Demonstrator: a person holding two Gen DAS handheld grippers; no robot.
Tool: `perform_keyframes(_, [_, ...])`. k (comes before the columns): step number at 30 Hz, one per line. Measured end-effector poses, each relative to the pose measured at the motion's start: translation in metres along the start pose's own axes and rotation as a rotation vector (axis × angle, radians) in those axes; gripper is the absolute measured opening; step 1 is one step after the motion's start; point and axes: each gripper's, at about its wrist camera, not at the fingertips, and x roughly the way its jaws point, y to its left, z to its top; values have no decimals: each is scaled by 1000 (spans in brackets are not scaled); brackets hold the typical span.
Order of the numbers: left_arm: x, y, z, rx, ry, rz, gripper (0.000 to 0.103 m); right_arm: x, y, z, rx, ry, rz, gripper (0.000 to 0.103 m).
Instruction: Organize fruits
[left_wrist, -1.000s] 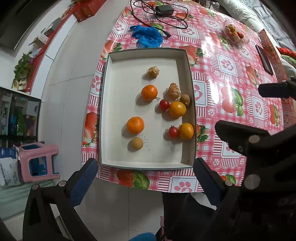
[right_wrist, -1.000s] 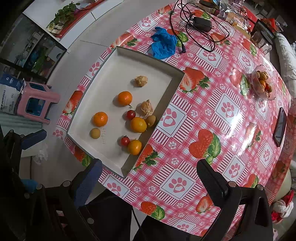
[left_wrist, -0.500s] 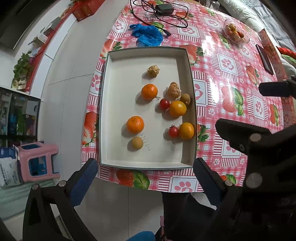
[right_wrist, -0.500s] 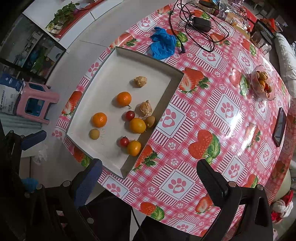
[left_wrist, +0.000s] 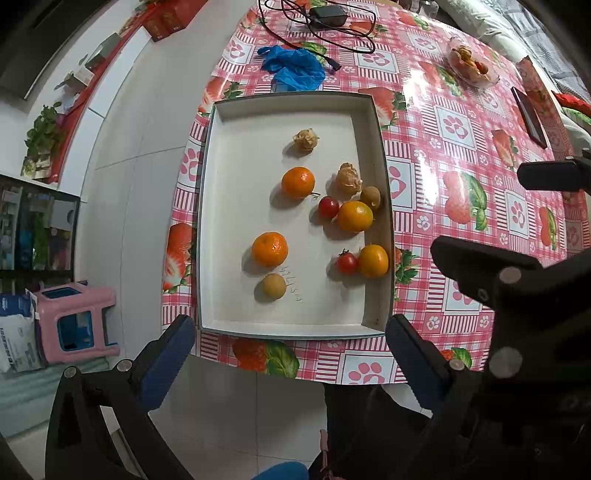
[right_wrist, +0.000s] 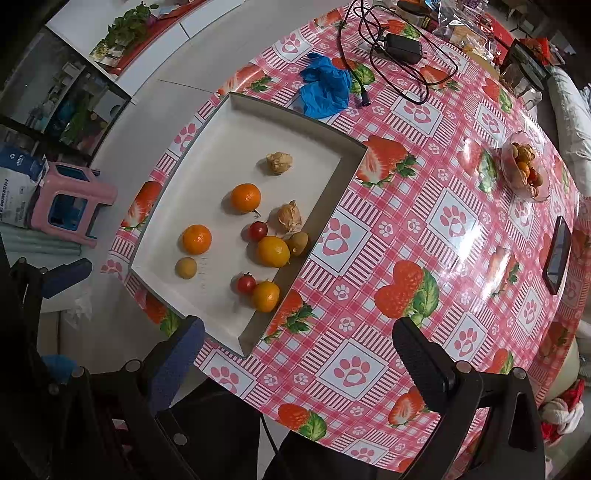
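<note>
Fruits lie loose in a shallow white tray (left_wrist: 207, 221) at the edge of the surface (right_wrist: 424, 236): two tangerines (left_wrist: 298, 182), two yellow-orange citrus (left_wrist: 355, 216), two cherry tomatoes (left_wrist: 328, 207), husked physalis (left_wrist: 306, 140), a kiwi (left_wrist: 371, 196) against the tray's right wall. Just beyond the tray's far wall sits a crumpled blue glove (right_wrist: 325, 90), with a black adapter and cable (right_wrist: 402, 44) farther off; a fruit bowl (right_wrist: 526, 170) and phone (right_wrist: 557, 254) lie well right of the tray. The left hand-held gripper (left_wrist: 290, 360) and right hand-held gripper (right_wrist: 297, 356) both hover spread wide, empty, short of the tray.

Left gripper (left_wrist: 290, 354) fingers spread, empty, above tray (left_wrist: 207, 221) holding oranges, tomatoes, husked fruits.
</note>
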Motion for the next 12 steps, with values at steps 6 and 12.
perform_keyframes(6, [1, 0, 1, 5, 3, 1, 103, 1, -1, 1, -4, 3, 1, 102])
perform_keyframes(12, [-3, 0, 2, 1, -20, -16, 103, 1, -1, 2, -3, 3, 1, 102])
